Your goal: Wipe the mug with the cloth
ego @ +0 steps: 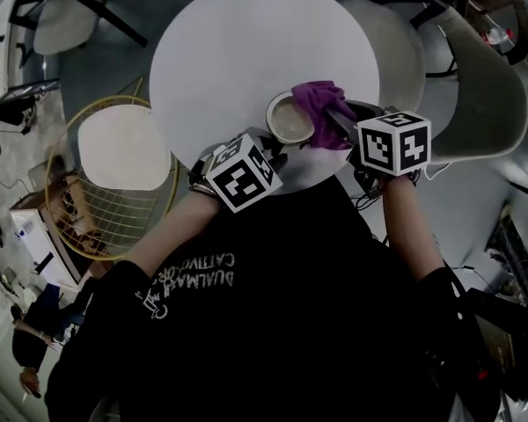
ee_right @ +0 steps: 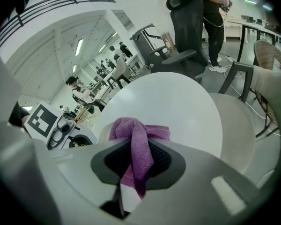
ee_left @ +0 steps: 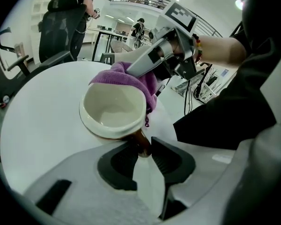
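The brown handle (ee_left: 141, 142) of the mug (ee_left: 113, 110) is clamped between the narrowly parted jaws of the left gripper (ee_left: 143, 157), and its lower end is hidden by the pads. The mug is held at the near edge of the round white counter (ego: 246, 42); whether its base rests there cannot be told. The purple cloth (ee_left: 133, 81) is draped over the far rim and pinched tight by the right gripper (ee_right: 138, 159), behind which the mug is largely concealed.

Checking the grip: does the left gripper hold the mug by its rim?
No: the left gripper clamps the brown handle of the mug, not its rim.
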Demonstrator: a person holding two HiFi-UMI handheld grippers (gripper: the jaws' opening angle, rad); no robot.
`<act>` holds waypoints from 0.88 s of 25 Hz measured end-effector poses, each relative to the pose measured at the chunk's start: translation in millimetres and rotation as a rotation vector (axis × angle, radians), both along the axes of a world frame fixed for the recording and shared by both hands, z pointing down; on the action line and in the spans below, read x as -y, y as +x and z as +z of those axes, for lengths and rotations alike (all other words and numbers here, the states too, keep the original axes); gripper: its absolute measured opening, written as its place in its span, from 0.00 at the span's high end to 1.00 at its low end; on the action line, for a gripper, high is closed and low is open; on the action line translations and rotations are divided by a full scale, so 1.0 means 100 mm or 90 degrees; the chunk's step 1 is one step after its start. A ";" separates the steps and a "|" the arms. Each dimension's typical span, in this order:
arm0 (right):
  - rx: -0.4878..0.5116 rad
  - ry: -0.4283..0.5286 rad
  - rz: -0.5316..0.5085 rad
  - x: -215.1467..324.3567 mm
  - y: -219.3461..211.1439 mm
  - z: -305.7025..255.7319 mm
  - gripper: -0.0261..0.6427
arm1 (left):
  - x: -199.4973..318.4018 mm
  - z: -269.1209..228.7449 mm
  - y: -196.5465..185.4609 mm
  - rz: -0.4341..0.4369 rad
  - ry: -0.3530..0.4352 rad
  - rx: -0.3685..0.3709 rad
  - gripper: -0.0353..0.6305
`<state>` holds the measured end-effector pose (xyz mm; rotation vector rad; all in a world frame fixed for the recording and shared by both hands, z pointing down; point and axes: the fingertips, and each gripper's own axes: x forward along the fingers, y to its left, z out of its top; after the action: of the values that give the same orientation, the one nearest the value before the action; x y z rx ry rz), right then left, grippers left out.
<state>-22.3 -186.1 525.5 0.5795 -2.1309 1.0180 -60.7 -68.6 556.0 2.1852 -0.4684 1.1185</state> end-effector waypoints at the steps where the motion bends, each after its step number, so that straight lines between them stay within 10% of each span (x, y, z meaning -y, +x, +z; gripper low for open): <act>1: -0.006 0.003 0.003 0.01 -0.01 0.01 0.85 | 0.00 0.00 0.00 0.001 0.000 -0.002 0.81; 22: -0.129 0.056 -0.048 0.41 -0.27 -0.08 0.87 | 0.26 -0.18 -0.08 0.011 -0.043 -0.018 0.81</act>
<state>-49.6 -227.4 517.4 0.6132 -2.0101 0.7923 -68.4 -94.4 537.8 2.1475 -0.3943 1.0951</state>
